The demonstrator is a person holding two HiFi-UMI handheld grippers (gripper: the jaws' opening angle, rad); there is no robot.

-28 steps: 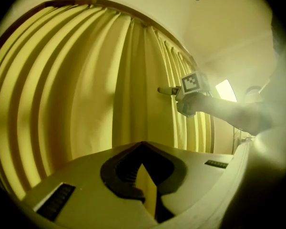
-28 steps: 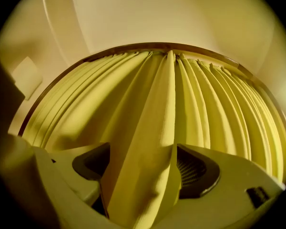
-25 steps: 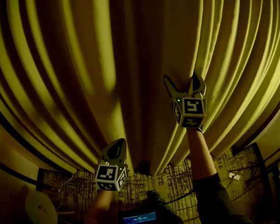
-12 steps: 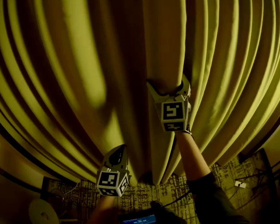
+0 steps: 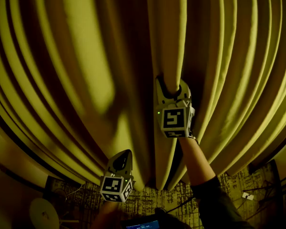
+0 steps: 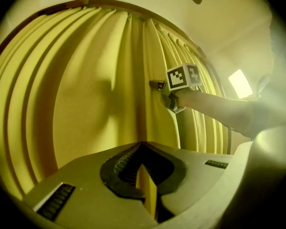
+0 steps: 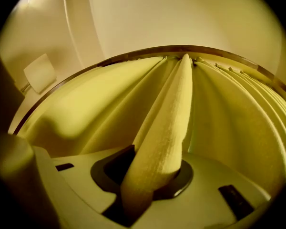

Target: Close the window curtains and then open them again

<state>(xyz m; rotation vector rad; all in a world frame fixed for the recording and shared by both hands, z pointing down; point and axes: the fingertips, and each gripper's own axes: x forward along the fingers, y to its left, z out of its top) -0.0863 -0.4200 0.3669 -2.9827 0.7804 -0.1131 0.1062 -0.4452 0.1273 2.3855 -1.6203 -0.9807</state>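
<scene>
Jaws of right gripper had just been closing, now clamped thick curtain fold. Left gripper, nearer and left, jaws together, pinched thin curtain edge.

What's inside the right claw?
A thick fold of the yellow curtain; the jaws of the right claw have just been closing on it. The fabric hides how deep it reaches.

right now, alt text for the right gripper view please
A thick fold of yellow curtain stands pinched between the jaws of the right gripper, which have just been closing. More pleats fan out either side below a pale wall.
</scene>
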